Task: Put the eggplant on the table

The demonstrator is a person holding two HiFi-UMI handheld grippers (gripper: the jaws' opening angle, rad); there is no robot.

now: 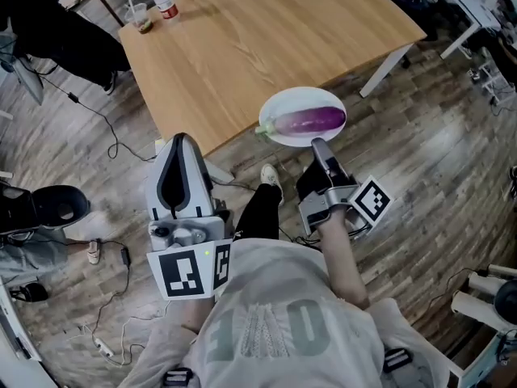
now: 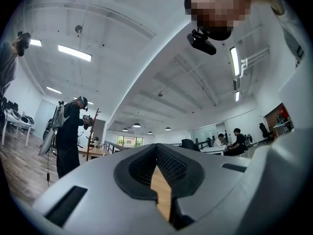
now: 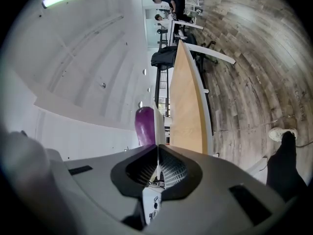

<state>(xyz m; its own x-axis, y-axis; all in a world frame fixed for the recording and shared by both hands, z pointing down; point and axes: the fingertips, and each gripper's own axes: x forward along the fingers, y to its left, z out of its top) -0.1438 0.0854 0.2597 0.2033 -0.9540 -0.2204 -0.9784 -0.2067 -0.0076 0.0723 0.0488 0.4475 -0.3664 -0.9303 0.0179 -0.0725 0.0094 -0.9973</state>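
Eggplant [image 1: 313,120] lies on a plate [image 1: 284,100] clamped by the level right gripper [image 1: 318,144]

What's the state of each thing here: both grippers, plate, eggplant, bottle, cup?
plate: held in the air at the edge of the table.
eggplant: lying on the plate.
right gripper: jaws shut on the plate's rim.
left gripper: jaws shut, nothing between them.
bottle: upright on the table, cap on.
cup: upright, straw in it.
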